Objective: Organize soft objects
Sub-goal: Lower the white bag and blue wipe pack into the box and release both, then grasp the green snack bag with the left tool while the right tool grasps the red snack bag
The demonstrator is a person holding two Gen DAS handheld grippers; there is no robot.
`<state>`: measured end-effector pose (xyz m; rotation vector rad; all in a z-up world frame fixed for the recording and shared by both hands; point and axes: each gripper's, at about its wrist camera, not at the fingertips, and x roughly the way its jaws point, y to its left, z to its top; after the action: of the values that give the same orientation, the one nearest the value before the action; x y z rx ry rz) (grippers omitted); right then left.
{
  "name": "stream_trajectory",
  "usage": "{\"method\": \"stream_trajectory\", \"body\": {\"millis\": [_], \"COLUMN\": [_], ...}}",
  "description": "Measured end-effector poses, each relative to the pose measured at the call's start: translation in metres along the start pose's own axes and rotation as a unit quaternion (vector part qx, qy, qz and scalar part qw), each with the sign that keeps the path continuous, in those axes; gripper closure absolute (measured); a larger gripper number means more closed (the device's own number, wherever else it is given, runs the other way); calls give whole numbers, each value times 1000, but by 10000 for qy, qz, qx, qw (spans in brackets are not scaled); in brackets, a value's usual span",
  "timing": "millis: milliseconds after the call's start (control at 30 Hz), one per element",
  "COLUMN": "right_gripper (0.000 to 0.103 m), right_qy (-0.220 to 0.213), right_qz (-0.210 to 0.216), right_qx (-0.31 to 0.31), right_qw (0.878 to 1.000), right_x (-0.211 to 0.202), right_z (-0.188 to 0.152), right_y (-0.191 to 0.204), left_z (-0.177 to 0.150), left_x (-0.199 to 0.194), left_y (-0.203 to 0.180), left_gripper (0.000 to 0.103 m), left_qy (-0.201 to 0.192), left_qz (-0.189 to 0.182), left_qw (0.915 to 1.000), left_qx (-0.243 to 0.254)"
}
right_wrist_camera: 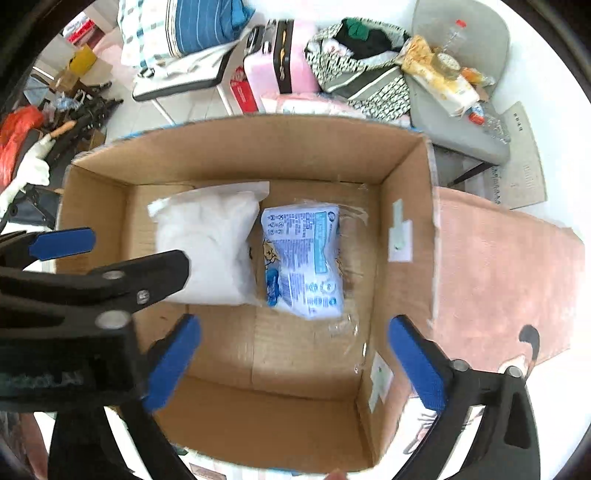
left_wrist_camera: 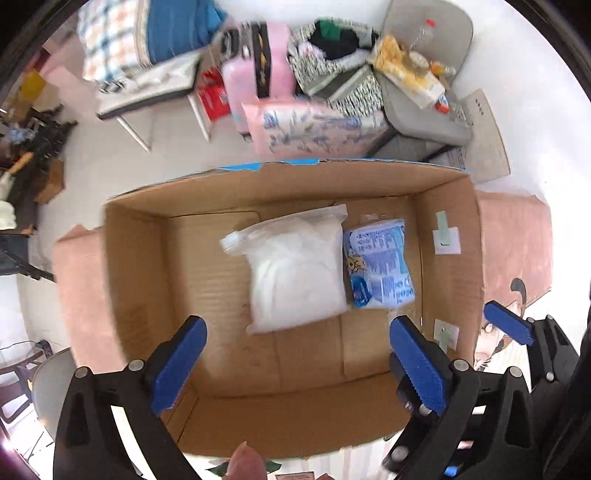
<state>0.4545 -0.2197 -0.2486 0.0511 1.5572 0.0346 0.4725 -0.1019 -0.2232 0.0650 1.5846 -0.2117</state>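
An open cardboard box (left_wrist_camera: 140, 266) (right_wrist_camera: 406, 192) stands on a pink rug. Inside lie a white soft bag (left_wrist_camera: 295, 273) (right_wrist_camera: 210, 247) and, to its right, a blue-and-white printed soft pack (left_wrist_camera: 380, 266) (right_wrist_camera: 303, 258), side by side on the box floor. My left gripper (left_wrist_camera: 299, 365) is open and empty above the box's near end. My right gripper (right_wrist_camera: 295, 362) is open and empty above the box's near right part. The left gripper's fingers (right_wrist_camera: 62, 243) show at the left of the right wrist view; the right gripper's finger (left_wrist_camera: 509, 325) shows at the right of the left wrist view.
The pink rug (right_wrist_camera: 498, 266) spreads under and right of the box. Behind the box stand a pink suitcase (right_wrist_camera: 277, 62), a chair with folded bedding (right_wrist_camera: 184, 33), a patterned bag (right_wrist_camera: 365, 66) and a grey chair with bottles (right_wrist_camera: 454, 74). Clutter lies at the far left (right_wrist_camera: 55, 129).
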Motion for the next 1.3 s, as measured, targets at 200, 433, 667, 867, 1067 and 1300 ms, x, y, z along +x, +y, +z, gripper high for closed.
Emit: {"method": "stream_trajectory", "body": {"millis": [200, 433, 667, 867, 1067, 1300], "right_gripper": [0, 0, 0, 3, 4, 26], "right_qy": [-386, -596, -446, 523, 736, 945], "right_qz": [-3, 242, 214, 1162, 894, 485], "right_qx": [9, 116, 320, 1284, 1654, 1379], "right_qw": [9993, 9979, 9983, 9835, 9794, 9847], "right_x": [-39, -67, -32, 54, 101, 119], "right_z": [-47, -118, -215, -240, -223, -220], "right_y": [6, 17, 32, 39, 53, 65], "left_z": [-50, -133, -246, -298, -310, -296], "left_x": [-39, -66, -16, 63, 103, 141], "left_y": [11, 25, 71, 100, 90, 83], "left_gripper": [1, 2, 2, 8, 8, 39], "left_qy": [-529, -1080, -773, 197, 352, 1033], "left_qz": [218, 688, 1386, 1344, 1495, 893], "left_qw": [9983, 9918, 9873, 9905, 9845, 9879], "left_qx": [-137, -18, 26, 196, 844, 737]}}
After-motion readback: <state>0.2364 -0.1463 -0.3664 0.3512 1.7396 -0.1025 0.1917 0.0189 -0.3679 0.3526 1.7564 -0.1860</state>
